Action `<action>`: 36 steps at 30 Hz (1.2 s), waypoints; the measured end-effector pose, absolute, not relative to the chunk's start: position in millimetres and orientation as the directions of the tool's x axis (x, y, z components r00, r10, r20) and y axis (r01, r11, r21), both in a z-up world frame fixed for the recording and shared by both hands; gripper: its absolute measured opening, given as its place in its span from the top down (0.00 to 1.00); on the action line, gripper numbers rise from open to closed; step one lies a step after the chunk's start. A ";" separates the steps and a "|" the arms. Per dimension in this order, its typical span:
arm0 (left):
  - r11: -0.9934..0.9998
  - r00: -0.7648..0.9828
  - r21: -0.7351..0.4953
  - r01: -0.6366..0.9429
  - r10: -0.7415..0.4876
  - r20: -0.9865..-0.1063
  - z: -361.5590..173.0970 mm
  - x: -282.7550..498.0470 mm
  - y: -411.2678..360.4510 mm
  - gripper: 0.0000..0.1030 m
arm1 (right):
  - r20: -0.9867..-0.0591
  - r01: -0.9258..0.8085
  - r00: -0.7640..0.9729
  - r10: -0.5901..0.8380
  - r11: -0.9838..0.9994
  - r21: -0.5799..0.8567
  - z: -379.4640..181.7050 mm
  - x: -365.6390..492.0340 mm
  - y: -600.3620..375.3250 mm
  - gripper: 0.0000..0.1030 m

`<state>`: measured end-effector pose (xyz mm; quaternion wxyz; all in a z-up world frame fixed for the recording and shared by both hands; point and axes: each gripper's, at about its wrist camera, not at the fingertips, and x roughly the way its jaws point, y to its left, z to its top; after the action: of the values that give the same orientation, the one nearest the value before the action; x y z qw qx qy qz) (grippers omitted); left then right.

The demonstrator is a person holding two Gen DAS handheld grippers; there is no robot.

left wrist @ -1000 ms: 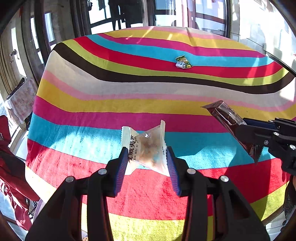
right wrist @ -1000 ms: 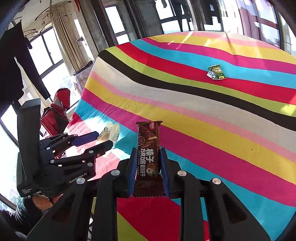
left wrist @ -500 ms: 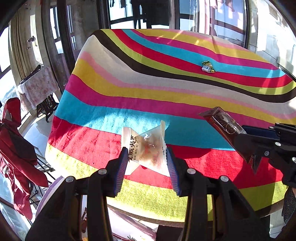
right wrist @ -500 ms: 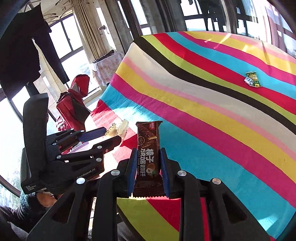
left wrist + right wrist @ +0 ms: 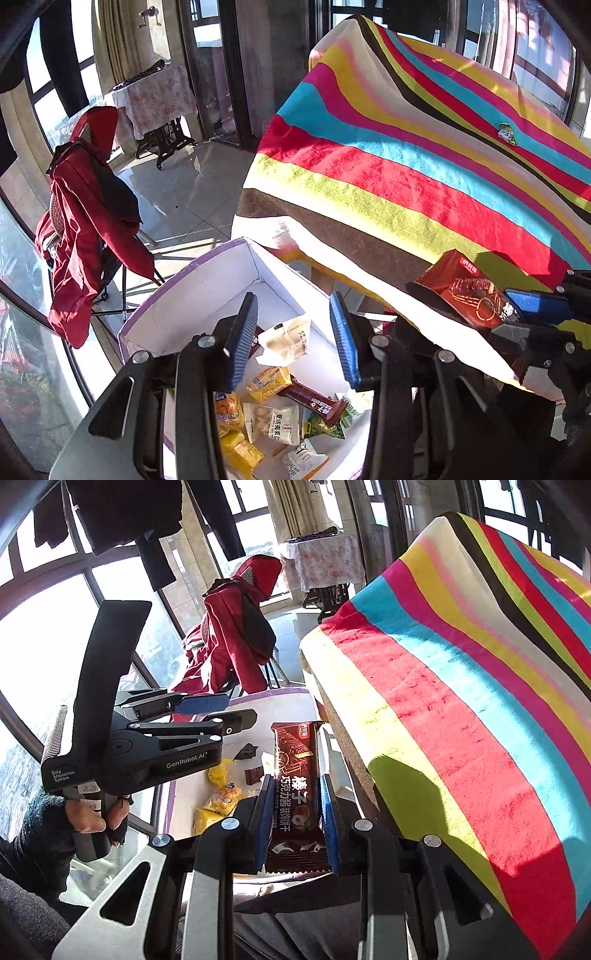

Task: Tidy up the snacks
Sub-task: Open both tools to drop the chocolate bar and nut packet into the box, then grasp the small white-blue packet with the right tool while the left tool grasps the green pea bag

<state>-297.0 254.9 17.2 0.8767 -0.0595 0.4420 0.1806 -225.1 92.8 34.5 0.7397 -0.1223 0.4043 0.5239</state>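
Note:
My left gripper (image 5: 292, 341) hangs over a white box with a purple rim (image 5: 207, 280) beside the table edge. Its blue pads stand apart, and the pale see-through snack packet (image 5: 286, 339) sits below them, touching neither pad. Whether that packet is falling or lying in the box I cannot tell. Several wrapped snacks (image 5: 273, 417) lie in the box. My right gripper (image 5: 295, 812) is shut on a brown chocolate wafer bar (image 5: 297, 775), held upright near the box rim (image 5: 288, 698). A green packet (image 5: 506, 133) lies far out on the striped tablecloth (image 5: 406, 177).
A red jacket (image 5: 85, 206) hangs on a chair left of the box. Behind it stands a small table with a floral cloth (image 5: 155, 96). A gloved hand (image 5: 81, 819) holds the left gripper (image 5: 236, 710). Tiled floor (image 5: 184, 192) lies between the chair and the table.
Both grippers swung left, from over the striped table to over the box at its edge. The pale packet is no longer pinched between the left pads. The wafer bar stays gripped.

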 end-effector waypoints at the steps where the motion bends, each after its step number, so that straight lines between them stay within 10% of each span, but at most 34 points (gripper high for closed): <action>1: 0.918 0.524 0.064 -0.390 0.279 -0.805 13.5 -303.1 261.5 0.61 | -0.739 -0.883 0.096 0.666 0.400 0.247 28.6 -229.5 100.6 0.75; 3: 0.903 0.480 0.089 -0.421 0.305 -0.823 4.8 -311.0 272.5 0.60 | -0.762 -0.903 0.055 0.645 0.358 0.238 17.4 -240.7 115.2 0.73; 7: 0.864 0.463 0.098 -0.493 0.356 -0.811 5.5 -319.7 283.6 0.03 | -0.776 -0.900 0.016 0.631 0.347 0.264 6.9 -245.5 123.6 0.68; 10: 0.856 0.487 0.110 -0.505 0.388 -0.783 16.0 -310.6 278.9 0.02 | -0.759 -0.888 0.027 0.650 0.364 0.281 11.4 -240.2 114.4 0.30; 36: 0.969 0.625 -0.222 0.113 -0.243 -0.742 28.6 11.4 62.7 0.02 | -0.696 -0.386 0.579 0.424 0.895 0.224 45.8 -23.7 -152.3 0.16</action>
<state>11.4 62.7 28.6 0.8981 -0.0771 0.4215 -0.0989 -23.7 -152.3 45.8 0.8883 0.0239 0.3982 0.2277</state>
